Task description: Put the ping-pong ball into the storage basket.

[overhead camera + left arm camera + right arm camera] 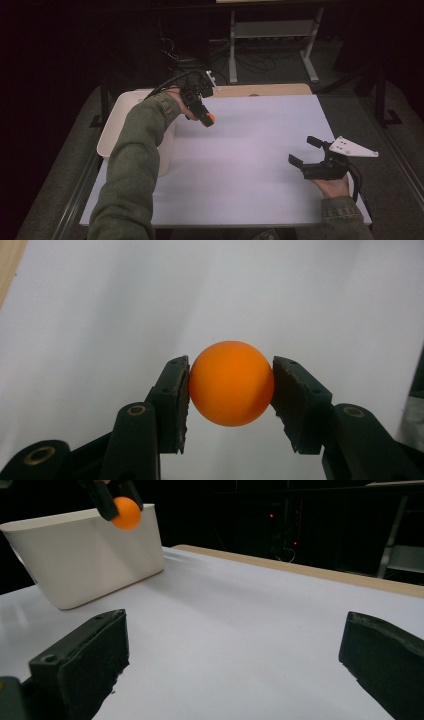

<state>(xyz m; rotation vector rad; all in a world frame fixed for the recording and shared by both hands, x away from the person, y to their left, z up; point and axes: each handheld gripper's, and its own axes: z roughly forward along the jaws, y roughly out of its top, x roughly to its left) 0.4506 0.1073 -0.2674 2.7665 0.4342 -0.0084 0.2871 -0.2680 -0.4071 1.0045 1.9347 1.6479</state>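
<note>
Above the white surface (250,150), beside the near-right corner of the white bin (117,125), my left gripper (206,119) carries the orange ball (231,383), its fingers (172,400) pinching it from both sides, clear of the surface. My right gripper (307,151) rests low at the right, fingers (85,665) spread, nothing between them. Step in hand, as I judge it: transport to the bin. Next move calls for swinging left over the rim, then releasing once the ball hangs inside the opening.

1 orange ball (231,383), 1 white bin (116,125), 2 claws: left (207,119), right (306,150).
</note>
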